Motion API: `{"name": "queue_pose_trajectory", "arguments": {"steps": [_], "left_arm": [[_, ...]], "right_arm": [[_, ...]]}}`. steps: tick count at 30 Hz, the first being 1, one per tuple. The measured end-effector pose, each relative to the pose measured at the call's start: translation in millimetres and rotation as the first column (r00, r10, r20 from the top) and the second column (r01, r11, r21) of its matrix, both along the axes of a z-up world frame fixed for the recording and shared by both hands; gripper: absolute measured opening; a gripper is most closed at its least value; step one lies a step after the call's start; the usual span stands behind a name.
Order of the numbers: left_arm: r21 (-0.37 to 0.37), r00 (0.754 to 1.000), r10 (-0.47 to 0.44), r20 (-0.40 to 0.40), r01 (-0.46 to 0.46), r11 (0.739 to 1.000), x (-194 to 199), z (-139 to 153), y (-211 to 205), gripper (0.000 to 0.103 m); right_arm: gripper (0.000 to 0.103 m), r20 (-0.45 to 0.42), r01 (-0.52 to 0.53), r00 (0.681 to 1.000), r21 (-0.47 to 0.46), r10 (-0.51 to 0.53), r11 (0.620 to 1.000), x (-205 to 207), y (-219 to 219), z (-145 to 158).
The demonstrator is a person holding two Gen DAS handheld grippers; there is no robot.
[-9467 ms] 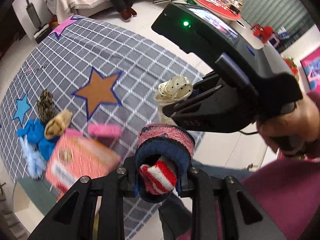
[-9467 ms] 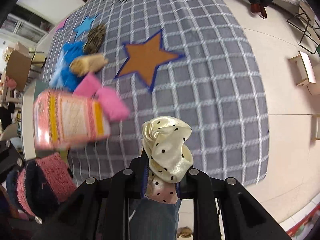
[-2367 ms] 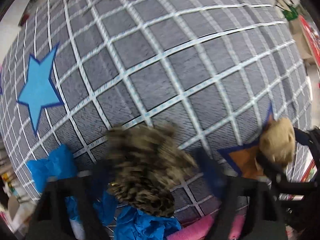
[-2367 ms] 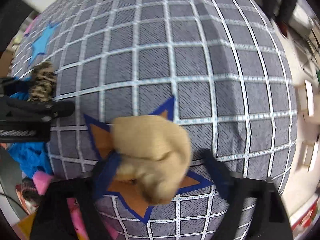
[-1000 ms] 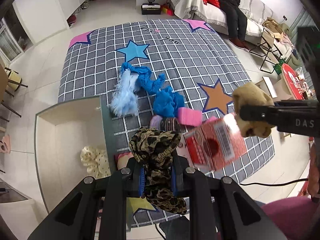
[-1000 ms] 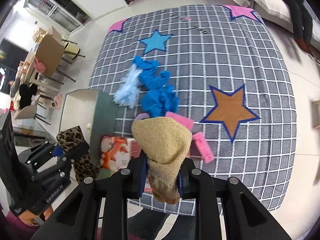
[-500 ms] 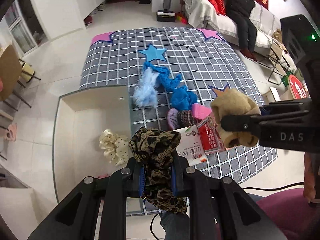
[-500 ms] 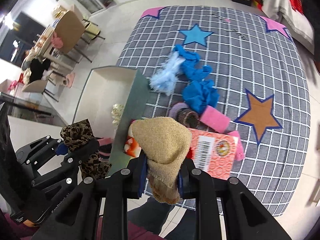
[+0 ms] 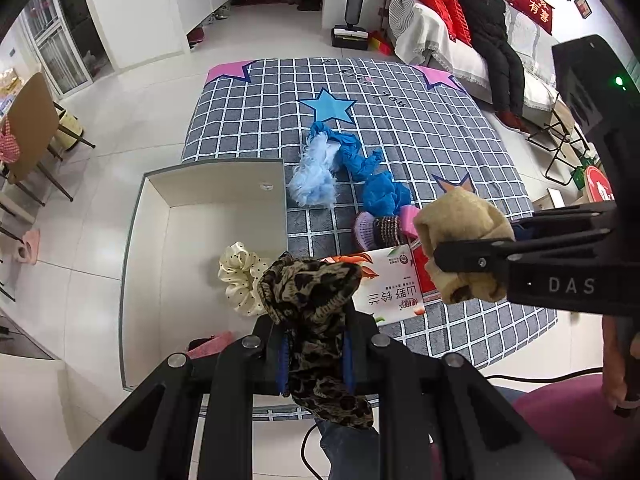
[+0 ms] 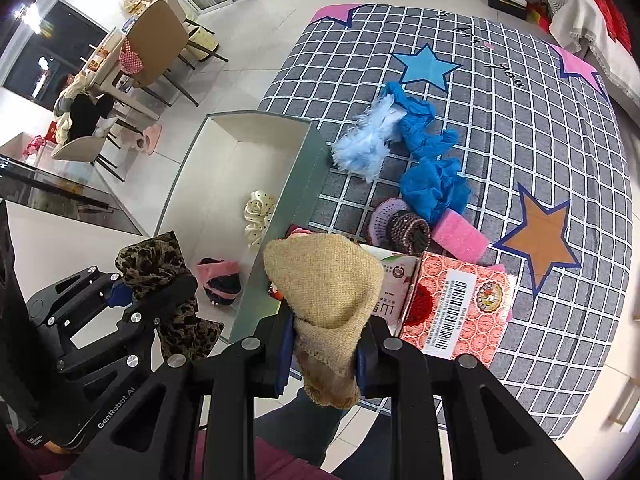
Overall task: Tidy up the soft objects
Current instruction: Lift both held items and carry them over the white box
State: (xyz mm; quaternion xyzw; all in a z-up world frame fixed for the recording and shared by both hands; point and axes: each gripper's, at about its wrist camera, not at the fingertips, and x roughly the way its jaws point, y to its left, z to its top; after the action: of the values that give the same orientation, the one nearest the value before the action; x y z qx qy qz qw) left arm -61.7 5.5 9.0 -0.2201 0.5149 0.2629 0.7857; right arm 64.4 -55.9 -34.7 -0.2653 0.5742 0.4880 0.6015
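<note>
A person (image 9: 494, 28) lies on a sofa (image 9: 448, 46) past the checked rug (image 9: 420, 120); a vacuum (image 9: 354, 8) stands nearby, chairs (image 10: 160, 40) at left.

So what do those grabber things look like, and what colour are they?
Both are black. The left gripper has silver screws, blue pads and white "GenRobot.AI" lettering. The right gripper looks the same, with "DAS" printed on its side and a green light. A dark cable hangs below.

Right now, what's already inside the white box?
Inside the white box: a cream polka-dot scrunchie and a pink-and-dark knit piece near the right wall. The near end is hidden behind the left gripper and its leopard-print cloth.
</note>
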Motion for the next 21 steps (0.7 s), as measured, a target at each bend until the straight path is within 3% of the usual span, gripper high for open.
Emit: {"name": "queue_pose_trajectory", "arguments": {"steps": [21], "left_arm": [[0.011, 1.0, 0.025, 0.002, -0.025, 1.0, -11, 2, 3, 0.022]], "right_arm": [[0.026, 0.002, -0.013, 1.0, 0.005, 0.013, 1.0, -9, 5, 0]]}}
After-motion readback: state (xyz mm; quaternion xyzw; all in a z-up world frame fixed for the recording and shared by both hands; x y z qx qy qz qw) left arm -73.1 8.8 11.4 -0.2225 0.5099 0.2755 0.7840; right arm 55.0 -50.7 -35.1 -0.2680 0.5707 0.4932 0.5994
